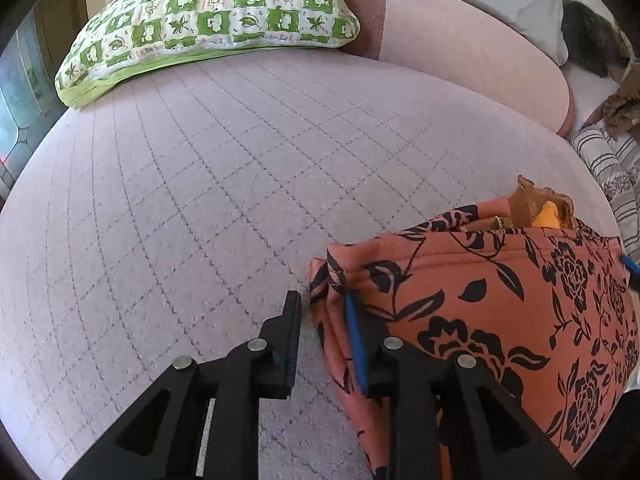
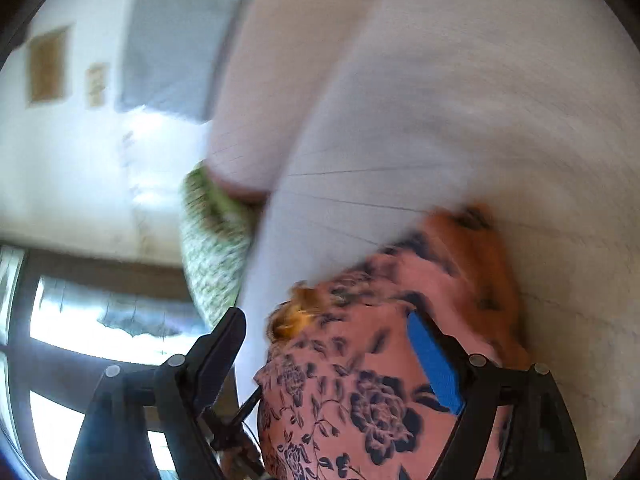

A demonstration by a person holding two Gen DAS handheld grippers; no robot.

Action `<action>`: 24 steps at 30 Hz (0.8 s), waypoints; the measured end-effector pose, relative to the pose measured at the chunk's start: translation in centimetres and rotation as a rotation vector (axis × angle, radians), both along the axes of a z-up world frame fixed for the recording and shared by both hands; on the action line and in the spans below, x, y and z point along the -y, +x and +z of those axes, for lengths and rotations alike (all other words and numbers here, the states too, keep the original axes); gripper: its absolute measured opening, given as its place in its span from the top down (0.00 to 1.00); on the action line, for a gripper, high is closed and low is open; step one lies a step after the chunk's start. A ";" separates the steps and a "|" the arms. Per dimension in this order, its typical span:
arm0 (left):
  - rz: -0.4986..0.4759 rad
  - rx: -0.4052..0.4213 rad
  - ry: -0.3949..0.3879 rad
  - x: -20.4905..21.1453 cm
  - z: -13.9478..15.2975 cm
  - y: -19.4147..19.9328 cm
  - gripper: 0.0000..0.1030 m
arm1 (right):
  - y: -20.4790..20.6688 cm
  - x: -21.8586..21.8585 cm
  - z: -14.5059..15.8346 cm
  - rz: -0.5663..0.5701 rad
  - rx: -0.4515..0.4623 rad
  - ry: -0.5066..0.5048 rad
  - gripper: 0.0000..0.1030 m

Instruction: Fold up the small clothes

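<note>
An orange garment with black flowers (image 1: pixel 500 312) lies folded on the pale quilted bed (image 1: pixel 200 200) at the lower right. My left gripper (image 1: pixel 324 312) is open at the garment's left edge, one finger on the bed, the blue-padded finger (image 1: pixel 358 344) resting on the cloth. In the blurred, tilted right wrist view, the same garment (image 2: pixel 360 380) fills the space between the fingers of my right gripper (image 2: pixel 326 320), which stands wide open over it. A brown and yellow cloth (image 1: pixel 540 208) peeks out behind the garment.
A green and white checked pillow (image 1: pixel 212 20) lies at the bed's far left. A pink bolster (image 1: pixel 460 52) runs along the back. Striped cloth (image 1: pixel 612 168) lies at the right edge. A window (image 2: pixel 80 320) shows left in the right wrist view.
</note>
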State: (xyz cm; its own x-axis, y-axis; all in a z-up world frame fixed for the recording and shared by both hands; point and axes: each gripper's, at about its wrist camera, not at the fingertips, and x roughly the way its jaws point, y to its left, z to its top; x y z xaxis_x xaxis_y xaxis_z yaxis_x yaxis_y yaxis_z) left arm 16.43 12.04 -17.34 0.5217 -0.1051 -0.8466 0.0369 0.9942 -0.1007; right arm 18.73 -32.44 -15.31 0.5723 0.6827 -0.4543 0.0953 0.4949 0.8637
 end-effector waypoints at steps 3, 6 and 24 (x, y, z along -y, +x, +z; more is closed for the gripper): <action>0.010 -0.001 -0.009 -0.6 -0.3 -0.1 0.73 | 1.1 1.5 -2.4 -0.085 -0.094 -0.074 0.18; 0.037 0.001 0.011 -1.2 0.1 -0.3 0.65 | 0.4 2.1 -2.0 -0.141 -0.090 0.019 0.18; 0.092 0.047 0.068 0.0 2.2 1.8 0.52 | 3.6 -5.4 2.1 0.023 -0.008 -0.166 0.18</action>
